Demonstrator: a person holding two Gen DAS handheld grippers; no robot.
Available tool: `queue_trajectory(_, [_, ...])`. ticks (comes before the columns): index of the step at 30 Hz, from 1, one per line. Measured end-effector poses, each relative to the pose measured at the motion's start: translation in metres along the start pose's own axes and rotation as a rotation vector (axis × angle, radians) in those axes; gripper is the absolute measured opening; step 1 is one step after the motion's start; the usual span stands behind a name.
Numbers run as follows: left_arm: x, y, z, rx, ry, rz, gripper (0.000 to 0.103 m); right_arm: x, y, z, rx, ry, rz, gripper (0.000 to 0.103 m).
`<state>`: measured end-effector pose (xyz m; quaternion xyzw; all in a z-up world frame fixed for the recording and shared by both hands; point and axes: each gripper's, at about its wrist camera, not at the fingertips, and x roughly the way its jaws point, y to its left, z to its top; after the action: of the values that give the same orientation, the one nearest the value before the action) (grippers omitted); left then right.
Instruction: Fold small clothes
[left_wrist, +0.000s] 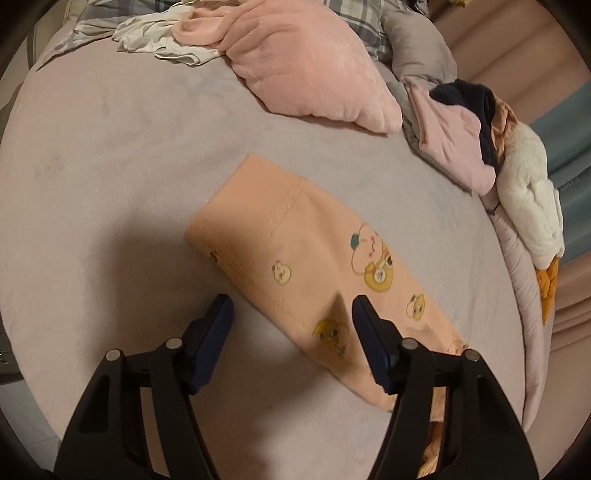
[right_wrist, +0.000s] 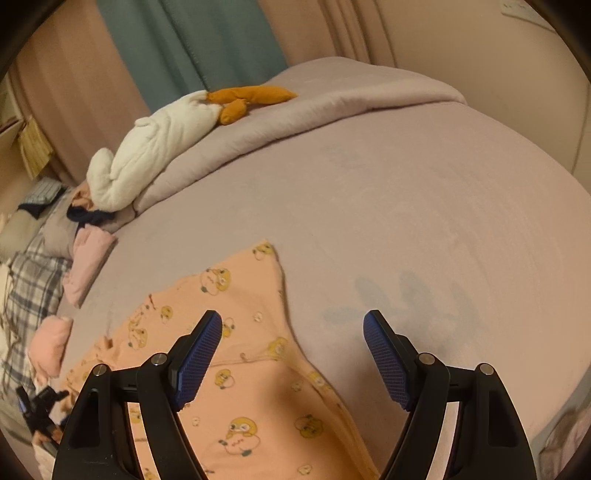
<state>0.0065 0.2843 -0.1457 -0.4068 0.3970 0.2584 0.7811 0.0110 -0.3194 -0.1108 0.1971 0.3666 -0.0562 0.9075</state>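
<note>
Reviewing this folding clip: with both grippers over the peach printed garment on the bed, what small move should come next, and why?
Probably lower the left gripper onto the peach garment's near hem and pinch it. Its jaws straddle that edge with cloth between them, not yet pressed. The right gripper hangs open over the garment's other end, so both could then lift for a fold.

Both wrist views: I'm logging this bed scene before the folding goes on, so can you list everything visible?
Printed garment: one, peach with yellow cartoon figures, spread flat mid-bed.
Bed cover: one, greyish pink, under everything.
Plush blanket: one, pink, bunched at the far side.
White cloth: one, crumpled beside the blanket.
Plaid fabric: one, grey check, bed edge.
Clothes pile: pink and dark navy pieces; count unclear.
Goose plush: one, white with orange feet, on the folded cover.
Curtain: teal, behind the bed.
Left gripper: black, blue pads, open over the garment's edge.
Right gripper: same colours, open over the garment's edge.
</note>
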Motion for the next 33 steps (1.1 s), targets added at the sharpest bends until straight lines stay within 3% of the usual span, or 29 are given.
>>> queue_trajectory(9, [0.003, 0.019, 0.01, -0.071, -0.029, -0.055, 0.041, -0.001, -0.011, -0.007, 0.031, 0.01, -0.033, 0.079])
queue_trajectory(13, [0.007, 0.021, 0.014, -0.082, -0.043, -0.045, 0.013, 0.003, -0.01, -0.01, 0.027, 0.02, -0.043, 0.079])
queue_trajectory(14, [0.008, 0.022, 0.014, -0.087, -0.041, -0.05, 0.011, 0.004, -0.01, -0.011, 0.025, 0.023, -0.042, 0.079])
queue_trajectory(20, [0.0, 0.011, 0.015, -0.091, -0.06, -0.067, 0.007, 0.001, -0.006, -0.012, 0.005, 0.015, -0.04, 0.079])
queue_trajectory(33, [-0.057, -0.105, -0.011, 0.19, -0.126, -0.268, 0.007, 0.002, -0.005, -0.017, 0.004, 0.017, -0.021, 0.079])
